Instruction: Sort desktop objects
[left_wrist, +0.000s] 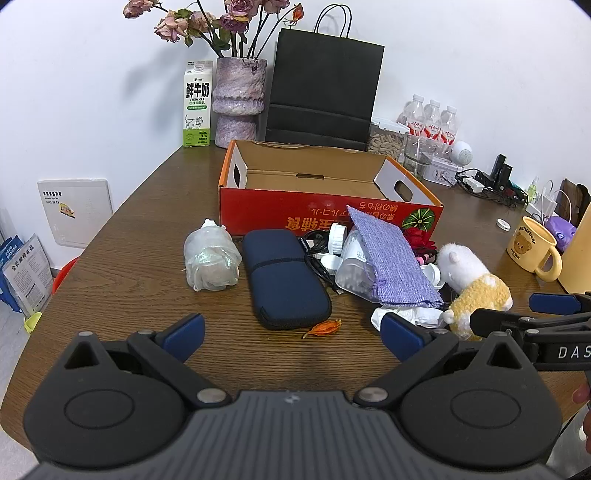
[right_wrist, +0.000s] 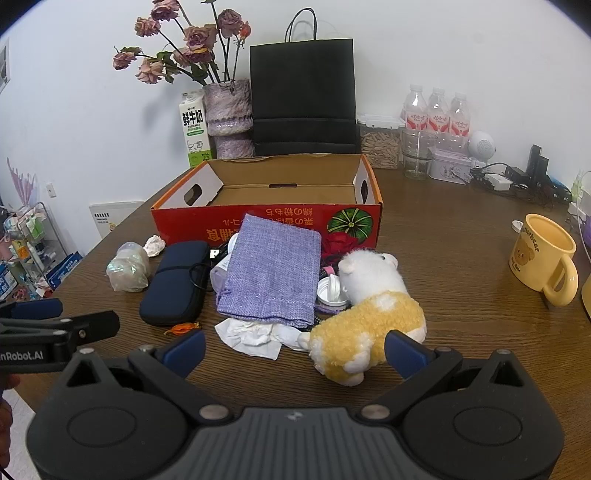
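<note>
Both tools, left (left_wrist: 291, 334) & right (right_wrist: 295, 349), spread wide, holding nothing; fluffy yellow-white plush toy (right_wrist: 365, 314) just ahead of right tool looks soft, light; pinch its midbody.

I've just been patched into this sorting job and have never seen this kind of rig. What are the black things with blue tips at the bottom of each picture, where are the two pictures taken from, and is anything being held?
There is no robot arm here. A person holds a hand tool with a two-finger claw in each hand, and each tool carries a wide-angle camera looking forward along its fingers. One picture looks out from the left claw, the other from the right claw. Both are wide open and hold nothing.

On the wooden table stands an open, empty red box. In front of it lie a plastic-wrapped bundle, a dark blue case, a purple cloth pouch, crumpled tissue and a white and yellow plush toy. The toy lies nearest the right claw. A yellow mug stands off to the right.
</note>
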